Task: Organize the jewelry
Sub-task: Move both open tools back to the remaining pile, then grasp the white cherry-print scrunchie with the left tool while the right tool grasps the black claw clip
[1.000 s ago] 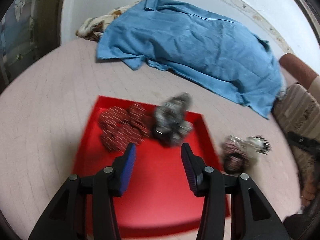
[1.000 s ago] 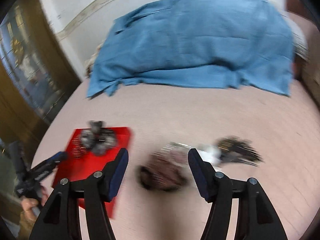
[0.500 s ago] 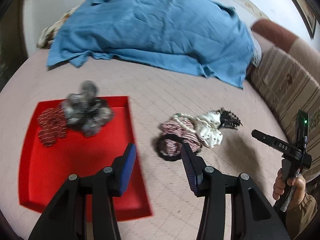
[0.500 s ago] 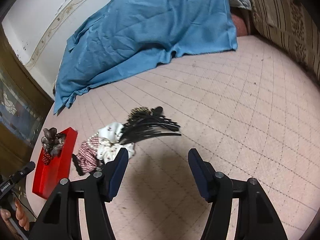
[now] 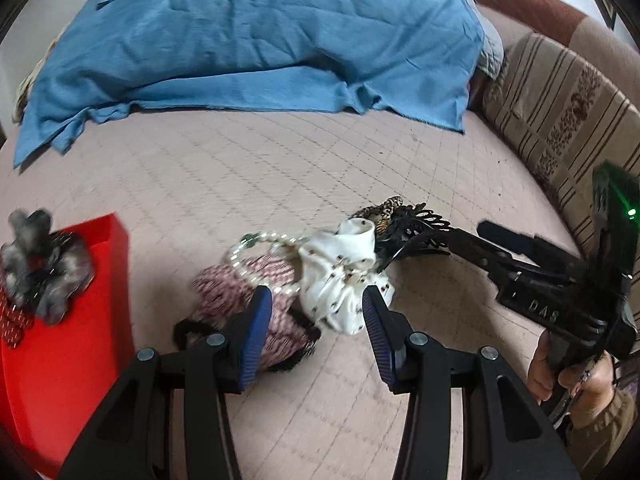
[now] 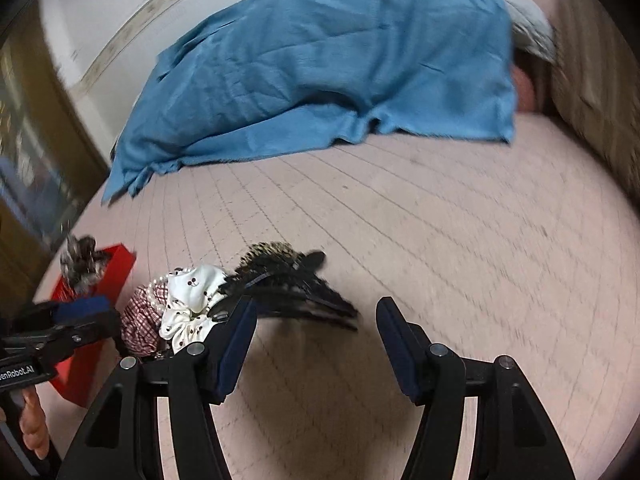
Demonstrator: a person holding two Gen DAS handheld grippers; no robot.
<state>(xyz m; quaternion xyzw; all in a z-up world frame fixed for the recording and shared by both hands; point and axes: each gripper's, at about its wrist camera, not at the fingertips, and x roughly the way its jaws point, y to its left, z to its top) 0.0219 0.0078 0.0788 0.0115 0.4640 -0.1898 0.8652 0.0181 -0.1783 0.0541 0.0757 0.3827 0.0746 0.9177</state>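
Hovering unclenched, both grippers (image 5: 316, 312) (image 6: 314, 326) flank a crumpled white scrunchie (image 5: 340, 280) on quilted fabric.

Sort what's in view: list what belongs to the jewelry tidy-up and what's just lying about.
Belongs:
red tray
grey scrunchie
white scrunchie
plaid scrunchie
pearl bracelet
black hair clips

Lying about:
blue cloth
striped cushion

Red tray (image 5: 60, 356) holding a grey furry scrunchie (image 5: 44, 268); red-white checked scrunchie (image 5: 256, 280) and white dotted scrunchie (image 5: 340, 280) — both between the blue-padded fingers (image 5: 256, 336); black hair clip (image 6: 304, 296); blue blanket (image 5: 256, 36) beyond.
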